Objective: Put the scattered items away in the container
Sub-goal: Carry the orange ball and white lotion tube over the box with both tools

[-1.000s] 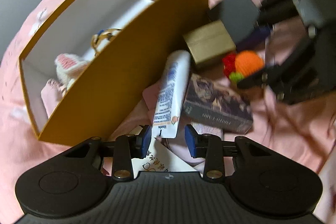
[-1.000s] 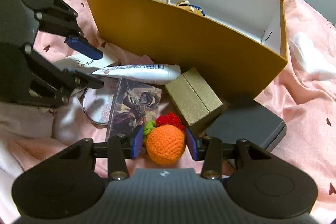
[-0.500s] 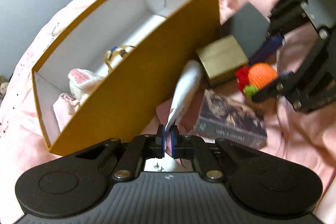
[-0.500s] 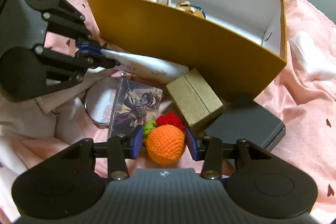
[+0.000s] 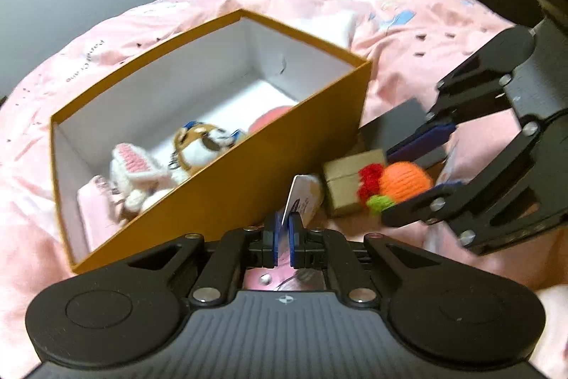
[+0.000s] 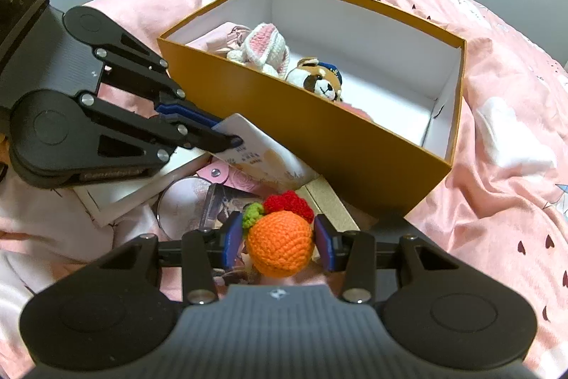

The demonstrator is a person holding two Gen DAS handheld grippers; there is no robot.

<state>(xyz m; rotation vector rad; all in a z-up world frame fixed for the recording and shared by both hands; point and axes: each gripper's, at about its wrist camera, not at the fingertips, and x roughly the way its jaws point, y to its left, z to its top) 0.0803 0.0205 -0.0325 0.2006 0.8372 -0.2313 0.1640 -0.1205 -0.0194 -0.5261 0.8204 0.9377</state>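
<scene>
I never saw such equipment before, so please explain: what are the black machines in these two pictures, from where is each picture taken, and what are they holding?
They are two handheld grippers, each carried by a person, with a camera looking along its two fingers. One picture is from the left gripper, the other from the right gripper. The left one is shut on the flat end of a white squeeze tube. The right one grips an orange crocheted ball. An open mustard-yellow cardboard box on the pink bedcover already holds plush toys. Small boxes lie beside it.

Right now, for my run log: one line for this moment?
left gripper: shut on tube | right gripper: shut on crochet orange | box: toys inside
</scene>
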